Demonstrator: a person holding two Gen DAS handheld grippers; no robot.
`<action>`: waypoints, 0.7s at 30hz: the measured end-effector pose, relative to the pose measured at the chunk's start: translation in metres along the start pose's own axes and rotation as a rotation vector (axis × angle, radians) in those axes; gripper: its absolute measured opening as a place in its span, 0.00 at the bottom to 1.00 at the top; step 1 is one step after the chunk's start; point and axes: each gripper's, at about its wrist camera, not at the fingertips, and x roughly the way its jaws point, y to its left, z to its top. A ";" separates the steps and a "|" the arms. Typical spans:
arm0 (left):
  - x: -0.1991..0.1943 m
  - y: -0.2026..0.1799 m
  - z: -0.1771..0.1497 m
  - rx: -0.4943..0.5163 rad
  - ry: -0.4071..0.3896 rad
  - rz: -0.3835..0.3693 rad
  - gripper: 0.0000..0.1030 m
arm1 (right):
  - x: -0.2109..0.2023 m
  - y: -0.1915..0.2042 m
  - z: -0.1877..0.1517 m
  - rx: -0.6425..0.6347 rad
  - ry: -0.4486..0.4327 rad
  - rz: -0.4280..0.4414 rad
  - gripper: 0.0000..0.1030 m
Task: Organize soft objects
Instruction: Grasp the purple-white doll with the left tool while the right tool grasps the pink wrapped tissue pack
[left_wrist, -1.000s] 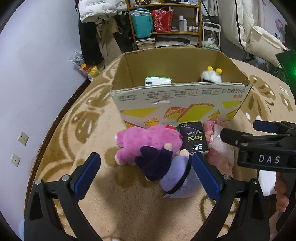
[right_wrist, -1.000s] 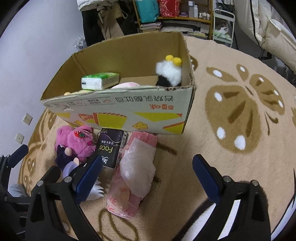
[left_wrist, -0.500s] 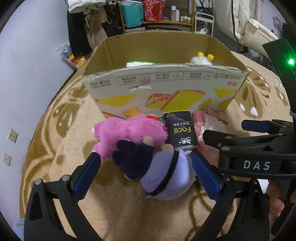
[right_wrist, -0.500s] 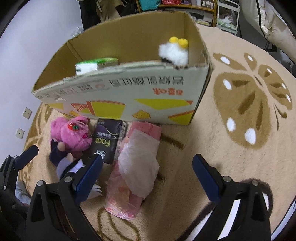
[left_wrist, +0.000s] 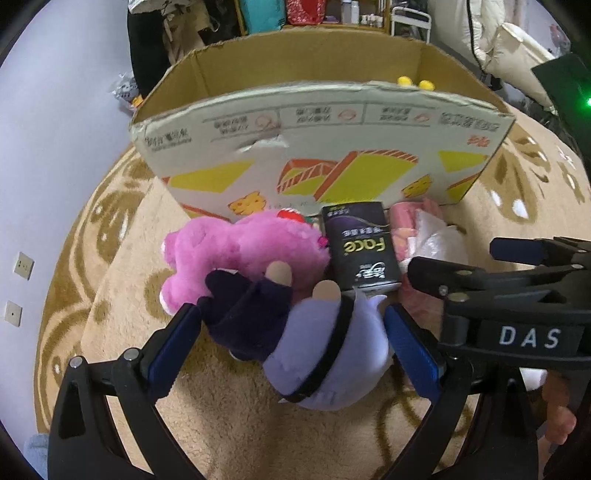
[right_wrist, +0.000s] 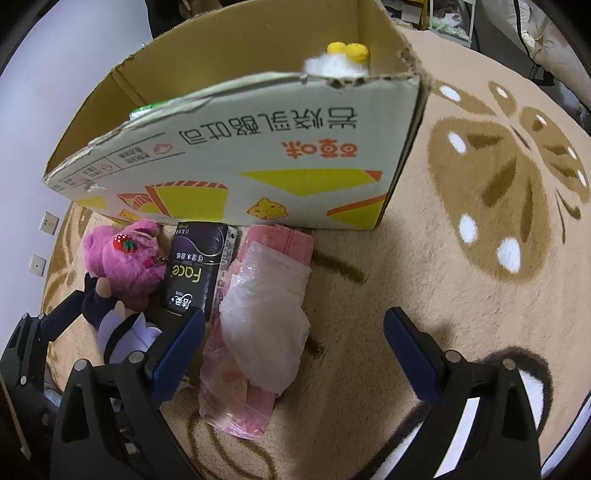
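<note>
The left gripper (left_wrist: 291, 332) is spread wide, its blue pads flanking the lavender plush doll (left_wrist: 325, 354) that lies on the carpet (left_wrist: 122, 266), just ahead of which sit a pink plush bear (left_wrist: 243, 251) and a black tissue pack (left_wrist: 360, 247) against the cardboard box (left_wrist: 317, 147). The right gripper (right_wrist: 293, 341) is also spread wide and holds nothing, with a pink bagged bundle (right_wrist: 258, 325) between its pads, nearer its left one.

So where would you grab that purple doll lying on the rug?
Across its rounded lavender body, coming from above and the near side. The purple doll lies flat with that wide, soft bulk between the open left tongs. Its dark end presses against the pink plush, so gripping there would likely catch both.
</note>
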 end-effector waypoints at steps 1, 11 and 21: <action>0.001 0.001 0.000 -0.007 0.003 -0.003 0.95 | 0.001 -0.001 0.000 -0.001 0.002 0.000 0.96; 0.007 0.006 -0.001 -0.020 0.028 0.002 0.97 | 0.019 0.006 -0.001 -0.034 0.050 0.002 0.82; 0.014 0.015 -0.007 -0.052 0.069 -0.044 0.90 | 0.022 0.005 0.002 -0.009 0.048 0.031 0.70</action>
